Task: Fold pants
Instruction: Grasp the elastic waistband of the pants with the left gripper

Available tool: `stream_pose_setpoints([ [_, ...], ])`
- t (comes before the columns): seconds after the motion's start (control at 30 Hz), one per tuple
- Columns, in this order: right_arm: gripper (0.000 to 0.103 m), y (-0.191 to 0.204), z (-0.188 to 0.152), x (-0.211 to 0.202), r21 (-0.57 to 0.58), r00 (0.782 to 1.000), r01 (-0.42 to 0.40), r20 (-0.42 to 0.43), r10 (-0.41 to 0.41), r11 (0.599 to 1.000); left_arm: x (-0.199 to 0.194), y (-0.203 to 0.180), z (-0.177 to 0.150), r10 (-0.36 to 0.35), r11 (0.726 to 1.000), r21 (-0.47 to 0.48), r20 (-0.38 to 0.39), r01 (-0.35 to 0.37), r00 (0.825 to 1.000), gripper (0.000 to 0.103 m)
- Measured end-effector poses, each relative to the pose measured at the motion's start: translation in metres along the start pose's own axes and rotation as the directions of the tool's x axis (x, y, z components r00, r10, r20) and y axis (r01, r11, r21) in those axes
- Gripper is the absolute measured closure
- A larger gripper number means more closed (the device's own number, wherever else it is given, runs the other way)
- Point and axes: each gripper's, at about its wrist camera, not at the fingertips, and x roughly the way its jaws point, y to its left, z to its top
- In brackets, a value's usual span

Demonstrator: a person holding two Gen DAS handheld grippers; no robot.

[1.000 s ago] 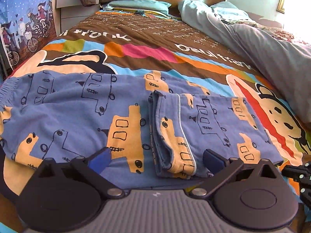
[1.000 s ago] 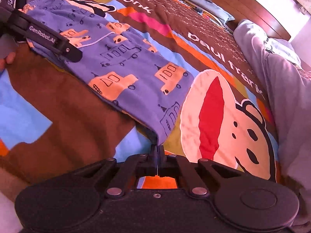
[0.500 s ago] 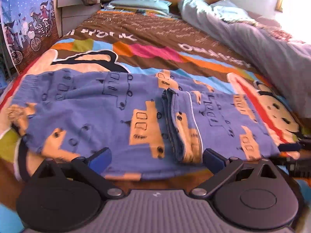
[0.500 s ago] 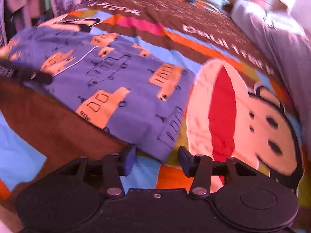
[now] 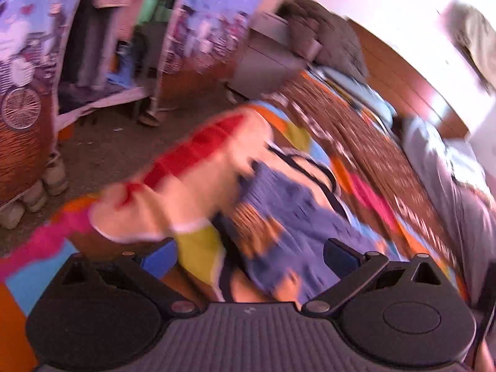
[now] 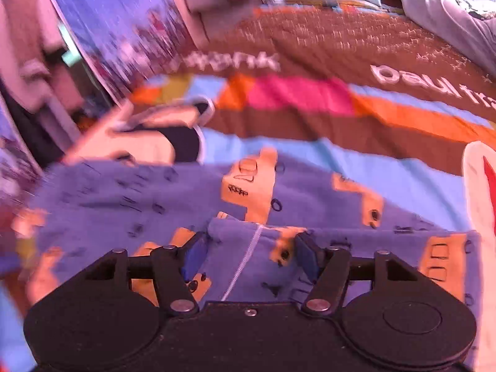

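- Since a second ago, both of my views have swung left: the left wrist view, which faced the folded pants squarely, now looks past the corner of the bed to the floor, and it is badly blurred.
- My right gripper (image 6: 248, 254), then pinched shut at the leg hem, is now over the folded part, and its jaws are opening, with the fold's edge and its white seam line between the blue pads (image 6: 193, 255), which do not press on it.
- My left gripper (image 5: 248, 259) stands with its jaws wide and nothing clamped; I see blue cloth and bedspread between them.
- The pants (image 6: 130, 192), blue with orange truck prints, lie flat on the cartoon bedspread (image 6: 310, 96), one end folded over towards my right gripper.
- In the left wrist view the pants (image 5: 297, 217) show only as a blurred blue patch near the bed's edge.
- A grey blanket (image 6: 446, 9) lies bunched at the far right of the bed.
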Motion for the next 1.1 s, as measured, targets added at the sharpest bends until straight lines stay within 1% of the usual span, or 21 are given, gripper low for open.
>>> stream_pose_setpoints([
  [0.03,0.034,0.006,0.001,0.0,-0.021,1.0,0.023,0.01,-0.023,1.0,0.0,0.007,0.005,-0.022,0.999,-0.035,-0.002,0.022,1.0,0.003],
  [0.07,0.037,0.012,0.002,-0.005,-0.031,0.999,0.041,0.022,-0.04,0.999,0.002,0.013,0.009,-0.06,0.996,-0.065,-0.013,0.059,0.998,0.007],
  [0.13,0.037,0.018,-0.003,-0.032,-0.033,0.995,-0.004,0.103,0.008,0.999,0.0,0.025,0.016,-0.172,0.976,-0.138,-0.029,0.167,0.985,0.013],
  [0.17,0.034,0.021,-0.008,-0.052,-0.048,0.986,-0.031,0.163,0.039,0.998,-0.001,0.029,0.017,-0.218,0.963,-0.166,-0.028,0.21,0.976,0.013],
  [0.2,0.032,0.024,-0.014,-0.066,-0.071,0.978,-0.027,0.206,0.041,0.997,-0.002,0.032,0.018,-0.252,0.952,-0.187,-0.028,0.242,0.967,0.013],
  [0.23,0.03,0.025,-0.02,-0.078,-0.09,0.972,-0.003,0.234,0.024,0.996,-0.002,0.034,0.016,-0.271,0.945,-0.2,-0.032,0.259,0.962,0.013],
  [0.27,0.03,0.027,-0.03,-0.091,-0.102,0.965,0.043,0.262,-0.015,0.994,0.001,0.035,0.015,-0.276,0.943,-0.205,-0.041,0.262,0.96,0.013],
  [0.33,0.03,0.026,-0.049,-0.1,-0.095,0.959,0.093,0.275,-0.063,0.991,0.007,0.034,0.009,-0.259,0.949,-0.2,-0.061,0.242,0.964,0.013],
  [0.4,0.03,0.019,-0.068,-0.093,-0.041,0.965,0.111,0.245,-0.098,0.993,0.014,0.032,0.008,-0.239,0.956,-0.19,-0.058,0.224,0.969,0.013],
  [0.43,0.03,0.011,-0.078,-0.083,0.019,0.977,0.083,0.197,-0.085,0.996,0.017,0.03,0.008,-0.23,0.958,-0.188,-0.053,0.216,0.972,0.013],
  [0.47,0.029,0.004,-0.084,-0.069,0.09,0.99,0.039,0.133,-0.051,0.995,0.018,0.029,0.008,-0.22,0.96,-0.19,-0.052,0.207,0.974,0.013],
  [0.5,0.029,0.002,-0.087,-0.065,0.114,0.991,0.036,0.123,-0.05,0.993,0.022,0.03,0.009,-0.211,0.961,-0.195,-0.055,0.196,0.976,0.013],
  [0.53,0.026,0.004,-0.084,-0.067,0.11,0.989,0.038,0.135,-0.053,0.993,0.022,0.029,0.009,-0.204,0.962,-0.2,-0.059,0.188,0.977,0.013],
  [0.57,0.018,0.004,-0.082,-0.068,0.114,0.988,0.027,0.151,-0.044,0.993,0.022,0.03,0.01,-0.197,0.962,-0.207,-0.065,0.18,0.978,0.013],
  [0.6,0.014,0.006,-0.085,-0.068,0.115,0.989,0.017,0.141,-0.033,0.993,0.024,0.03,0.01,-0.191,0.962,-0.214,-0.069,0.172,0.979,0.013],
  [0.67,0.012,0.011,-0.089,-0.064,0.092,0.993,0.028,0.111,-0.038,0.995,0.024,0.031,0.01,-0.186,0.962,-0.218,-0.073,0.167,0.98,0.012],
  [0.8,0.011,0.017,-0.092,-0.064,0.06,0.992,0.055,0.107,-0.061,0.997,0.021,0.029,0.011,-0.175,0.966,-0.205,-0.075,0.157,0.982,0.011],
  [0.9,0.01,0.016,-0.088,-0.061,0.066,0.993,0.047,0.101,-0.054,0.997,0.018,0.026,0.012,-0.137,0.978,-0.169,-0.075,0.123,0.988,0.011],
  [1.0,0.007,0.017,-0.089,-0.061,0.061,0.994,0.044,0.095,-0.05,0.997,0.019,0.024,0.012,-0.113,0.985,-0.138,-0.081,0.101,0.99,0.01],
  [1.07,0.001,0.02,-0.088,-0.058,0.047,0.995,0.041,0.087,-0.045,0.998,0.019,0.021,0.012,-0.108,0.988,-0.121,-0.082,0.097,0.991,0.01],
  [1.1,0.001,0.021,-0.087,-0.057,0.037,0.996,0.037,0.079,-0.04,0.999,0.019,0.02,0.012,-0.104,0.989,-0.111,-0.08,0.095,0.991,0.01],
])
